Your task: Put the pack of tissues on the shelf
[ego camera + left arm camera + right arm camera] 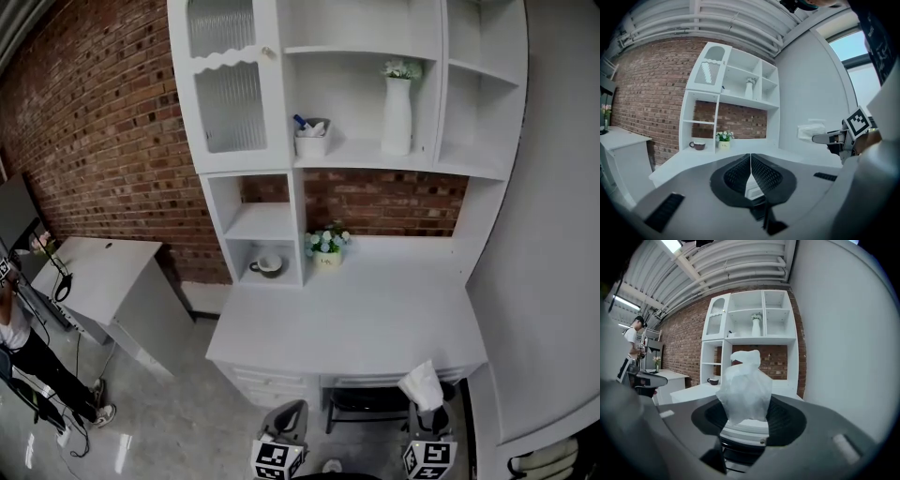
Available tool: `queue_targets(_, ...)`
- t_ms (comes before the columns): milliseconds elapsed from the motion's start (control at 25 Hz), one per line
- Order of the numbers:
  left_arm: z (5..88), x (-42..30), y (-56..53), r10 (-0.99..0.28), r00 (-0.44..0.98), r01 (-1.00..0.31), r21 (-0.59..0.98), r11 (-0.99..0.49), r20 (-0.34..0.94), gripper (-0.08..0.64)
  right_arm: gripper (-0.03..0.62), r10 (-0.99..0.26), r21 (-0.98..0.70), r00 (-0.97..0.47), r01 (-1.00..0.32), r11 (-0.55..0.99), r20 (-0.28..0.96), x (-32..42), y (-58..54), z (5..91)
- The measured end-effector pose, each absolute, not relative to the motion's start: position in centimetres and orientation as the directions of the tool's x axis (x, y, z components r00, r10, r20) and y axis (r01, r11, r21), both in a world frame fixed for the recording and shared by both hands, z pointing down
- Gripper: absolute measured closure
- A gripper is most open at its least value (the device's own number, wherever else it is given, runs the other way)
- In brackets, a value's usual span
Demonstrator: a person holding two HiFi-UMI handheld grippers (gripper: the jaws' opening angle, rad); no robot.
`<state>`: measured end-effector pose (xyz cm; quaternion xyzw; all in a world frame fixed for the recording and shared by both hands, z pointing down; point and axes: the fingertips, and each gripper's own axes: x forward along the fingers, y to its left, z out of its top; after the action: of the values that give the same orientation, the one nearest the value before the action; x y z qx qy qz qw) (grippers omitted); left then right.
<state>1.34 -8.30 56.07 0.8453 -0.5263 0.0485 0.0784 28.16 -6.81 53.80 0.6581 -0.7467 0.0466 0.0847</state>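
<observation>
The pack of tissues (pixel 421 384) is a white plastic-wrapped bundle that sticks up between the jaws of my right gripper (pixel 427 409), which is shut on it in front of the desk's right end. In the right gripper view the pack of tissues (pixel 745 389) fills the middle and hides part of the shelf unit (pixel 780 340). My left gripper (pixel 290 412) is low at the desk's front edge, with its jaws shut and empty (pixel 750 165). The white shelf unit (pixel 361 157) stands at the back of the desk (pixel 356 319).
On the shelves stand a white vase with flowers (pixel 397 112), a white holder (pixel 311 139) and a dark cup (pixel 267 266). A small flower pot (pixel 326 249) sits on the desk. A chair (pixel 366 398) is under it. A side table (pixel 94 272) and a person (pixel 19 342) are at left.
</observation>
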Motion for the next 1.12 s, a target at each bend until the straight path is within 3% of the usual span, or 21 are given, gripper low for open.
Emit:
queue_targets(680,56.4,5.1,-12.3,-0.886,0.429,-0.903,0.058,-0.426,0.176,0.549,0.383,-0.969,0.000,-0.150,-0.988,0.153,0.195,31.4,-11.1,54.2)
queue_targets(1120,57.3,2.9,-14.8,-0.902,0.392,-0.920,0.071,-0.385,0.181,0.549,0.383,-0.968,-0.015,-0.159,-0.987,0.159,0.195,30.1,-13.8,53.8)
